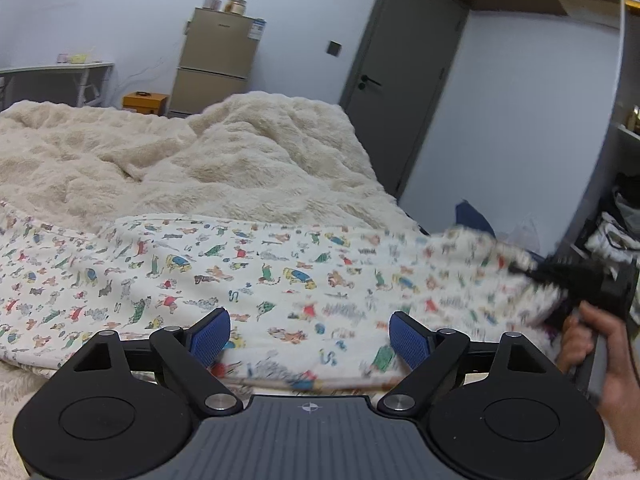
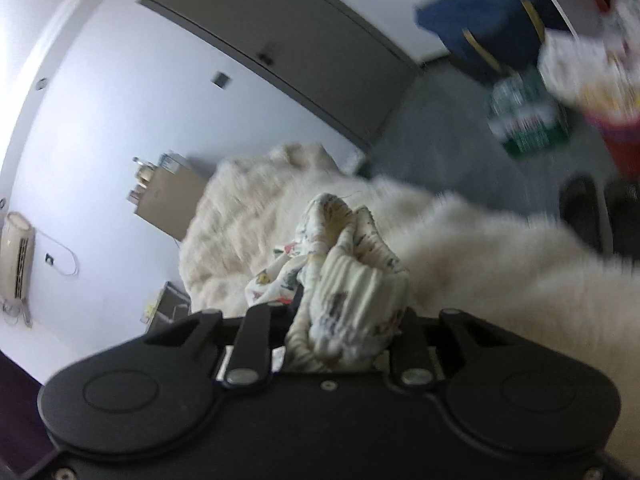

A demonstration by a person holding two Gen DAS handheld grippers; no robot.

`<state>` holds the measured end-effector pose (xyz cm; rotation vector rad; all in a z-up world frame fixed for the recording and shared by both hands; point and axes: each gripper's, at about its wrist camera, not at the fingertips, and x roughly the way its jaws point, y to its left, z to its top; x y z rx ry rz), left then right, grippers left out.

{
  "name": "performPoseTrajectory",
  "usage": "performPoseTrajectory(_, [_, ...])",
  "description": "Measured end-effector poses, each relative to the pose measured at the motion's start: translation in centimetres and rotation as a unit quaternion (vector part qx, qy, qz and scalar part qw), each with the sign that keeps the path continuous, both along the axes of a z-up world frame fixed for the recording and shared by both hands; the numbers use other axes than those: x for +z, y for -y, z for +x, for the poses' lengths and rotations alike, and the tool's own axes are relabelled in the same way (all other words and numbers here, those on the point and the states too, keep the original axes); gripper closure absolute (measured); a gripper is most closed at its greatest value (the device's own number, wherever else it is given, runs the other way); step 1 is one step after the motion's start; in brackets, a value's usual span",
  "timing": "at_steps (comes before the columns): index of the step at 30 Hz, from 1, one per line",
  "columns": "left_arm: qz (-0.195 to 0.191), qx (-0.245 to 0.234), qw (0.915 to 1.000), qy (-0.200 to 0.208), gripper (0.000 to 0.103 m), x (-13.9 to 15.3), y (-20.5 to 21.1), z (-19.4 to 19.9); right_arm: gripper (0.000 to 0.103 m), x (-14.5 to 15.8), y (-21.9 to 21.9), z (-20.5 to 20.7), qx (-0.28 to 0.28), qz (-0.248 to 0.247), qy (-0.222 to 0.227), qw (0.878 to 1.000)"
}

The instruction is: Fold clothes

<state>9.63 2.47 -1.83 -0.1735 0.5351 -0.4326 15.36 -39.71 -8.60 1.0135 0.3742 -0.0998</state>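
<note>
Between the right claw arms, bunched printed garment

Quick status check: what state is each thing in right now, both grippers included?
Left gripper: open, holding nothing, over the garment.
Right gripper: shut on the garment's ribbed end.
Printed garment: spread on the blanket, right end lifted.
Blanket: rumpled.
Door: closed.

Black tongs, blue ribbed pads, silver pivot screws.
</note>
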Motion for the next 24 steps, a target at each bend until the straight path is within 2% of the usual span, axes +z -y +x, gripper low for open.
performPoseTrajectory(2, [0.019,-0.056,0.9979,0.027,0.020,0.4,1.2,-1.0,0.083,1.1,0.7,-0.2,-0.005,-0.006,0.010,1.000])
performPoseTrajectory(4, [0.038,-0.102,0.9927,0.051,0.020,0.7,2.3,-2.0,0.083,2.1,1.4,-0.5,-0.011,-0.012,0.020,1.000])
performPoseTrajectory(5, [0.060,-0.123,0.9885,0.065,0.020,0.8,3.1,-2.7,0.083,2.7,1.8,-0.6,-0.013,-0.015,0.025,0.999])
performPoseTrajectory(8, [0.153,-0.180,0.9651,0.113,0.020,0.7,5.8,-4.9,0.083,2.3,2.4,-0.4,-0.007,-0.004,0.018,1.000])
performPoseTrajectory(12, [0.237,-0.174,0.9428,0.157,0.021,0.2,6.7,-6.3,0.082,0.7,2.7,-0.3,0.000,0.008,0.003,1.000])
performPoseTrajectory(16, [0.259,-0.183,0.9305,0.184,0.025,0.7,5.3,-6.6,0.082,-0.6,2.8,-0.5,0.002,0.023,-0.006,1.000])
performPoseTrajectory(19, [0.297,-0.180,0.9165,0.199,0.029,0.5,4.9,-6.2,0.082,-0.7,2.7,-0.6,0.003,0.026,-0.006,1.000])
performPoseTrajectory(20, [0.316,-0.184,0.9090,0.200,0.029,0.2,5.3,-6.0,0.082,-0.5,2.5,-0.6,0.003,0.022,-0.003,1.000])
performPoseTrajectory(22, [0.356,-0.204,0.8883,0.206,0.032,-1.0,6.5,-5.9,0.082,-0.1,2.3,-0.6,0.004,0.015,0.001,1.000])
performPoseTrajectory(24, [0.397,-0.220,0.8615,0.227,0.035,-2.3,8.1,-6.4,0.082,0.2,2.1,-0.7,0.005,0.010,0.005,1.000])
